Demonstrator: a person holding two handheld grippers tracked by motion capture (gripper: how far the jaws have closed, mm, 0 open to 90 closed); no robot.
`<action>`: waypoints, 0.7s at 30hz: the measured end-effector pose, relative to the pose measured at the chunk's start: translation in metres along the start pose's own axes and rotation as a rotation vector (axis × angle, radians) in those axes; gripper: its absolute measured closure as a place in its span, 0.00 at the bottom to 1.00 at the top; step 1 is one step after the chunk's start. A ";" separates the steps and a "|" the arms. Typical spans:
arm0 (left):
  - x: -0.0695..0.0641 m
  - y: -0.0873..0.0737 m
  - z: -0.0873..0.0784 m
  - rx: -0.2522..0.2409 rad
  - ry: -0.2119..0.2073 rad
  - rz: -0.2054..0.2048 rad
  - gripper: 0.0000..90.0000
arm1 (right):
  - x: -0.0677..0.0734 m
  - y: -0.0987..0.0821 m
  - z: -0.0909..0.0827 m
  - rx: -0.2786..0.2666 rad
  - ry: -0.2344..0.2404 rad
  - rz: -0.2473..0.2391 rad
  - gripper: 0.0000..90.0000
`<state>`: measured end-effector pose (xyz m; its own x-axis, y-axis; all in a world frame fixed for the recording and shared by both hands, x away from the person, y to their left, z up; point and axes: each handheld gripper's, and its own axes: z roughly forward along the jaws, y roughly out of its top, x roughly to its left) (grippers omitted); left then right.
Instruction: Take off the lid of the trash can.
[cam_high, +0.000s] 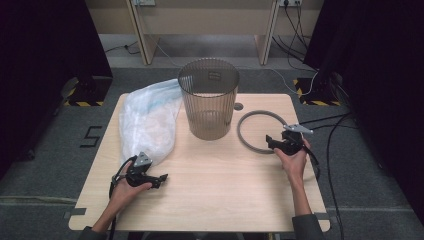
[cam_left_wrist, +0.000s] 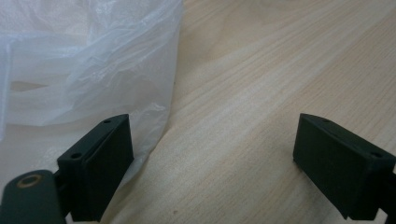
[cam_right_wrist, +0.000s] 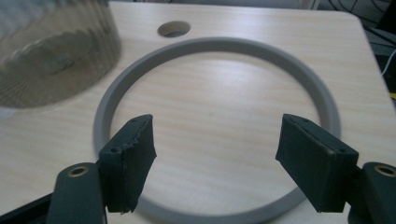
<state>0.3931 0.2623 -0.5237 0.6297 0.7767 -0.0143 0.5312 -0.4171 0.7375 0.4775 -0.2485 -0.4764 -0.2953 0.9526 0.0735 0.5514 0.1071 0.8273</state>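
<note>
A translucent ribbed bin (cam_high: 209, 98) stands upright at the back middle of the wooden table (cam_high: 215, 190). A crumpled white plastic bag (cam_high: 148, 119) lies to its left, and a flat grey ring (cam_high: 256, 131) lies to its right. My left gripper (cam_high: 162, 179) rests near the bag's near end, open with nothing between its jaws. In the left gripper view the bag (cam_left_wrist: 84, 70) lies by the left jaw of my left gripper (cam_left_wrist: 210, 163). My right gripper (cam_high: 268, 141) hovers over the ring's near edge. In the right gripper view my right gripper (cam_right_wrist: 217, 163) stands open above the ring (cam_right_wrist: 215, 44), holding nothing, with the bin (cam_right_wrist: 51, 51) at left.
A round cable hole (cam_high: 238, 106) sits in the table behind the ring. Cables (cam_high: 325, 150) trail off the table's right side. Dark curtains flank both sides, and a desk frame stands at the back beyond grey floor.
</note>
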 end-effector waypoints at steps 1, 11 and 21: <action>0.000 0.000 0.000 0.000 0.000 0.000 0.12 | 0.003 -0.003 -0.002 0.004 0.004 -0.003 0.31; 0.000 0.000 0.000 0.000 0.000 0.001 0.12 | 0.028 -0.033 -0.018 0.038 0.041 -0.051 0.28; 0.000 0.000 0.000 0.000 0.000 0.000 0.12 | 0.040 -0.057 -0.028 0.089 0.064 -0.068 0.21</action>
<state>0.3931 0.2624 -0.5237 0.6298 0.7766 -0.0144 0.5312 -0.4171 0.7375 0.4120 -0.2249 -0.5050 -0.3820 0.9225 0.0564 0.5946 0.1985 0.7791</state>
